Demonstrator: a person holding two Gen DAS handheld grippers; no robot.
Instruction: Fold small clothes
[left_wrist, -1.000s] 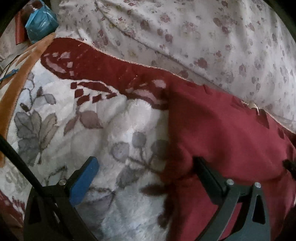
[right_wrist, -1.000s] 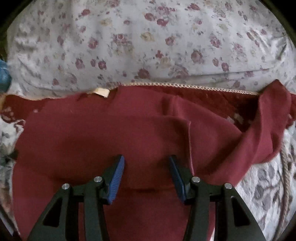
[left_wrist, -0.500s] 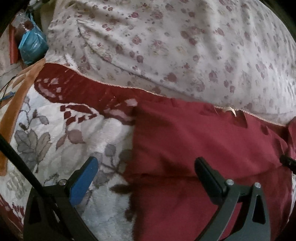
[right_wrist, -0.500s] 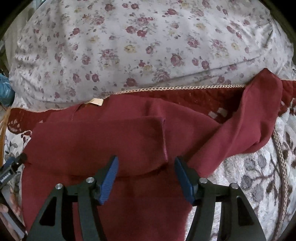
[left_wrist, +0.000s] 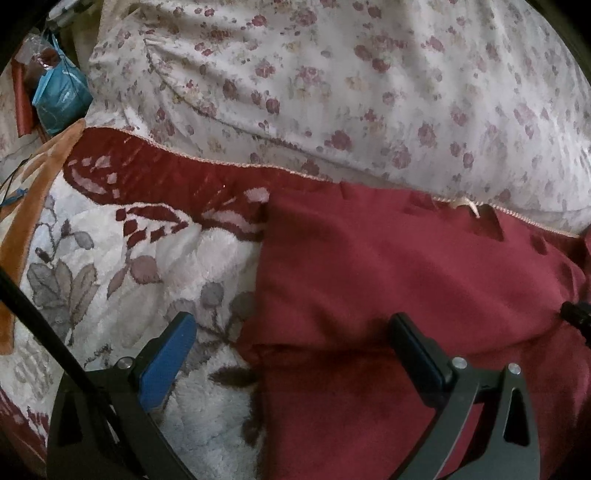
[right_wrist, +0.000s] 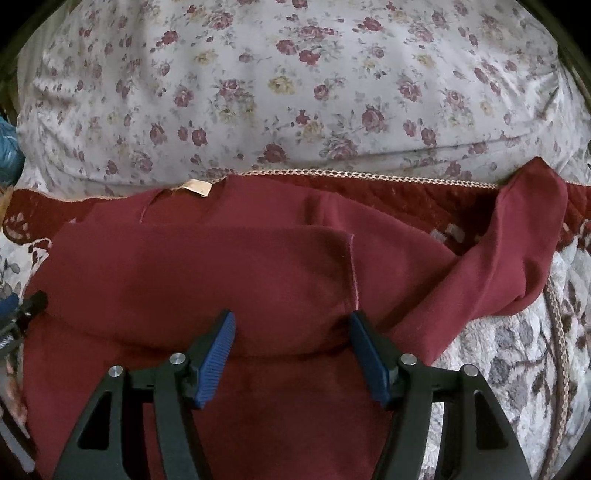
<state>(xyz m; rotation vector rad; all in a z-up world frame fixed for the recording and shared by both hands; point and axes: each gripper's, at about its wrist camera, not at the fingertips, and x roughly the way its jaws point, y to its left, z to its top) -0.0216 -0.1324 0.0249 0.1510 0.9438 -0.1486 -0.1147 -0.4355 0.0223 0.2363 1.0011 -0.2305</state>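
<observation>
Below the floral pillow (right_wrist: 295, 81), the maroon garment (right_wrist: 207, 273) lies partly folded on the fleece blanket (left_wrist: 122, 280). Left gripper (left_wrist: 291, 343) and right gripper (right_wrist: 291, 339) hover with jaws wide, empty. Risk: loose sleeve (right_wrist: 517, 254) beside the pillow may drag the fold open.

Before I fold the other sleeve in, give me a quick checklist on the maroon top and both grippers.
1. Left gripper open, holding nothing: ok.
2. Right gripper open, holding nothing: ok.
3. One side of the maroon top already folded across the body, lying flat: ok.
4. Loose sleeve folded in: not ok, it trails out onto the floral blanket.
5. Bottom hem smooth: cannot tell, out of view behind the grippers.
6. Neck tag at the far edge, near the flowered pillow: ok.
</observation>
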